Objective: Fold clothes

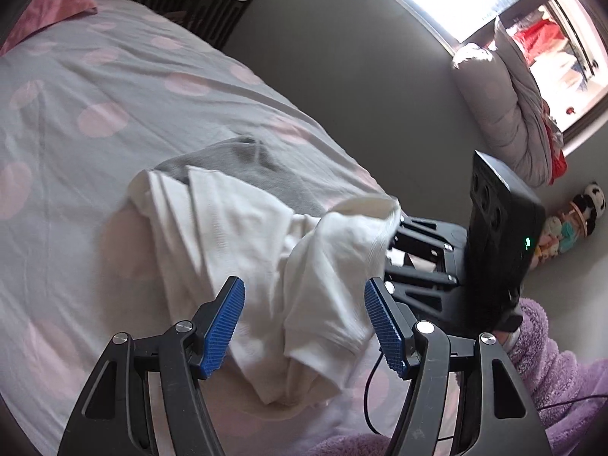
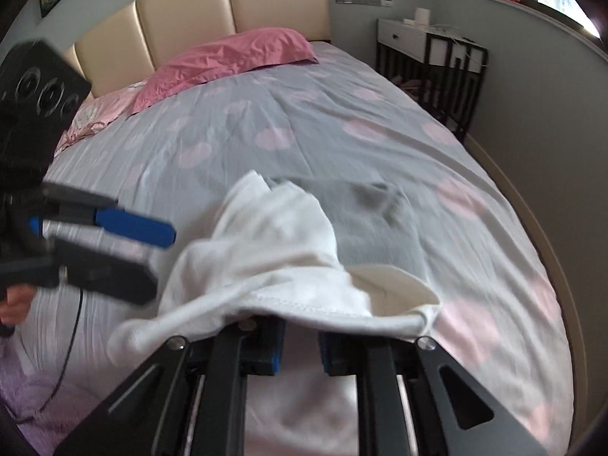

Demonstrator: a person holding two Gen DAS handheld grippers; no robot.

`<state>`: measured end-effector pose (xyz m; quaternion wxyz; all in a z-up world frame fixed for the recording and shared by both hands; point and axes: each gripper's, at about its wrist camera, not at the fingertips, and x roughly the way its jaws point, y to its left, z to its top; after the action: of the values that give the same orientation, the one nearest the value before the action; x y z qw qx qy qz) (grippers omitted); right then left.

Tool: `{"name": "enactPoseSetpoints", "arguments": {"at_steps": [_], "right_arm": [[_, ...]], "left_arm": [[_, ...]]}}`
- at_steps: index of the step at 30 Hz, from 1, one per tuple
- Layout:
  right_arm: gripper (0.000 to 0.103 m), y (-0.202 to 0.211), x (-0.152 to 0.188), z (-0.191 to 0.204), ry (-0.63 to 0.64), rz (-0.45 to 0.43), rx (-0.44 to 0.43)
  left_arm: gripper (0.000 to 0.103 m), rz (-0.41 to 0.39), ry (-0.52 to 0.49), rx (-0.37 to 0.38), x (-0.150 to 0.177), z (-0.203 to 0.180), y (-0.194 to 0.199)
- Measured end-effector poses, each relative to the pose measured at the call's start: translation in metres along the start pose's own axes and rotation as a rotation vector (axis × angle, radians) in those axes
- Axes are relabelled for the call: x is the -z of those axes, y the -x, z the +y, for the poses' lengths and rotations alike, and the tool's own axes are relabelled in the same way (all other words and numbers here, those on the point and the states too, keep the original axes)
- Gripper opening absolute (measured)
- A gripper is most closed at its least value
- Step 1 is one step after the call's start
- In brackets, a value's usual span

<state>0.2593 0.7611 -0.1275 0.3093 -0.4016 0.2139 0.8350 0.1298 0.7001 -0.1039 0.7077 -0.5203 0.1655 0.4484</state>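
Hanging from the right gripper (image 2: pixel 300 345), a white garment (image 1: pixel 266 266) is lifted off the bed cover (image 1: pixel 95 114), its hem clamped between the nearly closed blue pads while the rest trails down onto the cover. The left gripper (image 1: pixel 304 323) is held just over the cloth, jaws spread wide and nothing pinched (the fabric is seen between and beyond the pads, untouched). A grey garment (image 2: pixel 372 205) is laid flat on the cover just beyond the white one, partly overlapped by it. A pink pillow (image 2: pixel 235 53) is seen at the headboard.
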Motion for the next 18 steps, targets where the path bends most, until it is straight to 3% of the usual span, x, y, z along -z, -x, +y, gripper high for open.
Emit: {"name": "enactPoseSetpoints", "arguments": {"at_steps": [8,12,18], "right_arm": [[0.014,-0.051,-0.028,0.002,-0.028,0.093,-0.086],[0.014,-0.031,-0.024,-0.003,-0.050,0.080,-0.092],[0.014,0.025,0.002,-0.024,-0.088,0.042,-0.002]], "left_arm": [[0.068,0.001,0.078,-0.002,-0.005,0.030,-0.006],[0.068,-0.001,0.064,-0.015,-0.018,0.031,-0.011],[0.069,0.054,-0.088,-0.031,-0.041,0.001,-0.031]]}}
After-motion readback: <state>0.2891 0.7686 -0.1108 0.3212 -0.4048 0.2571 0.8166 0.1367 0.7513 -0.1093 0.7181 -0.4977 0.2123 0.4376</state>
